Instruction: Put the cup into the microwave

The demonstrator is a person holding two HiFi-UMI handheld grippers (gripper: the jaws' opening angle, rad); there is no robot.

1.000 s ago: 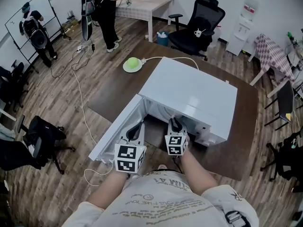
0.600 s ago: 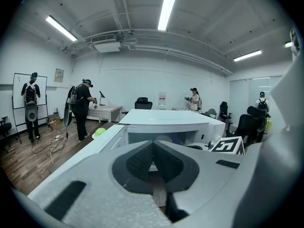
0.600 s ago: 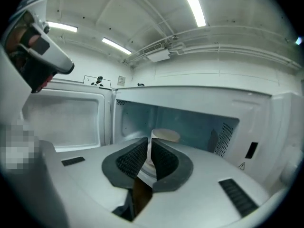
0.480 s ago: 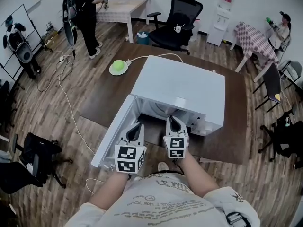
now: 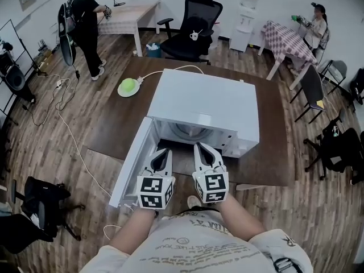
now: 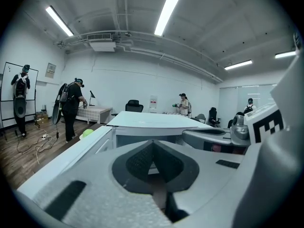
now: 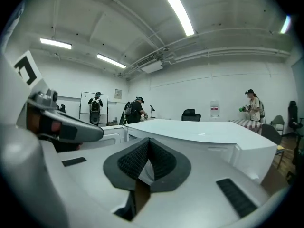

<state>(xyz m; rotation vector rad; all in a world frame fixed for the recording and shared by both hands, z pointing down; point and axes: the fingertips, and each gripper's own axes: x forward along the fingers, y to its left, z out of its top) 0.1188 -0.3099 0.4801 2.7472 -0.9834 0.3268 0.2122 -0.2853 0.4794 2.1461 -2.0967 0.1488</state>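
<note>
**Now: empty grippers at the open microwave, no cup in hand**

Nearest the person, the left gripper (image 5: 162,151) and right gripper (image 5: 202,147) hang side by side over the tabletop's near edge, both aimed at the cavity. Each gripper's own view shows its jaws brought together at the tips with nothing between them.

Just beyond them stands the microwave (image 5: 210,104), mid-tabletop, its door (image 5: 132,161) swung out toward the near left corner of the table (image 5: 119,129). Its top hides most of the cavity, so I cannot tell whether anything sits inside.

At the far left corner lies a green dome (image 5: 128,86) with a white cable. Past the far edge, well apart from the grippers, a small white cup (image 5: 194,36) rests on the seat of a black chair (image 5: 170,45). It is the only cup in sight.

Judging from this, the step in hand is fetching. The opening is ready but the cup is not yet picked up. The next move calls for one gripper to spread its jaws, reach the cup and close on its wall.

Count: two grippers, one microwave, one door, one table, one dome, one cup, one such chair, and four people (image 6: 71,106) in the left gripper view.
</note>
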